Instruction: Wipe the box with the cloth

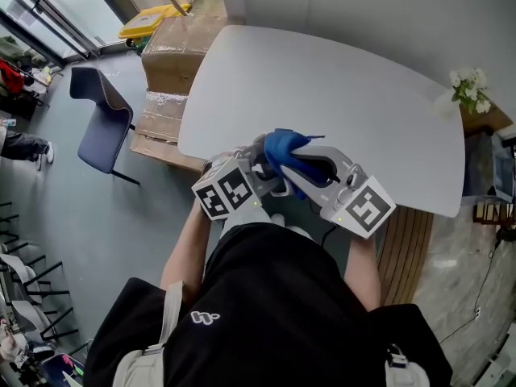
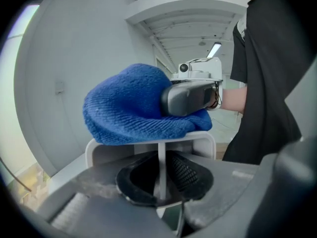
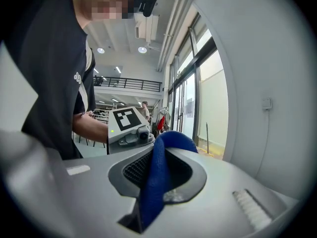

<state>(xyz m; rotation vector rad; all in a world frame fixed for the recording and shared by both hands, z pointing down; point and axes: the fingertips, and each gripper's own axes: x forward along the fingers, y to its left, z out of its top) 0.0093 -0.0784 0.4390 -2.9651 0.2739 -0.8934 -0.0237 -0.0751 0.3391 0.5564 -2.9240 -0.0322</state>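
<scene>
A rounded white table (image 1: 339, 95) is seen mid-frame, cardboard cartons (image 1: 173, 51) upper left. At its lower edge the ribbed blue cloth (image 2: 129, 108), pinched by the right gripper (image 3: 158, 167), is draped over the thin-walled white box (image 2: 198, 142) clamped by the left gripper (image 2: 161, 177).

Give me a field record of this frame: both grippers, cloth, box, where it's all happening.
left gripper: jaws shut on a thin white wall of the box
right gripper: jaws shut on the blue cloth
cloth: bunched over the box's top rim
location: both grippers close together at the near edge of the white table
</scene>
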